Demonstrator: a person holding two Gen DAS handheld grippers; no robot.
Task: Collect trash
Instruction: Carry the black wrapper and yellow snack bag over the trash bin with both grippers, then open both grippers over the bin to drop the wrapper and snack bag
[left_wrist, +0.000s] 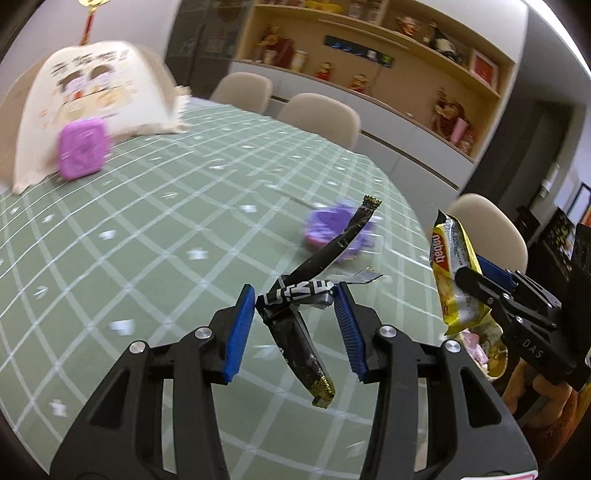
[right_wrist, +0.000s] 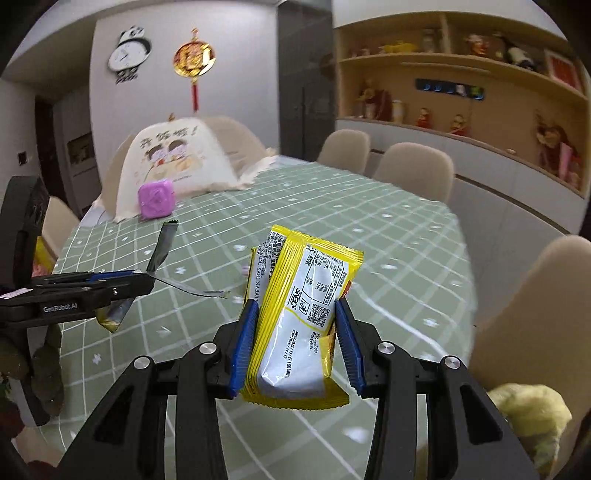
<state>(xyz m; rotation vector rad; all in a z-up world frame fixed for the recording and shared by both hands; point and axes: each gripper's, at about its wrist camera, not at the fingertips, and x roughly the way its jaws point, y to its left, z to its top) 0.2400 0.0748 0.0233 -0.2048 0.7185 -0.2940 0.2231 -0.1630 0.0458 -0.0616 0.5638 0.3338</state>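
left gripper (left_wrist: 295, 314) clamped on black wrapper (left_wrist: 291, 299); right gripper (right_wrist: 295, 332) clamped on yellow wrapper (right_wrist: 295, 317). both held above the table (right_wrist: 369, 229); purple box (right_wrist: 156, 199) near its far edge.

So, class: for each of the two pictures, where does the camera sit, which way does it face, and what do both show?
Left wrist: sits on the left hand-held gripper, faces across the green table; its fingers clamp a black wrapper.
Right wrist: sits on the right hand-held gripper, same direction; fingers clamp a yellow wrapper.
Shared: each shows the other gripper, purple box, food cover.
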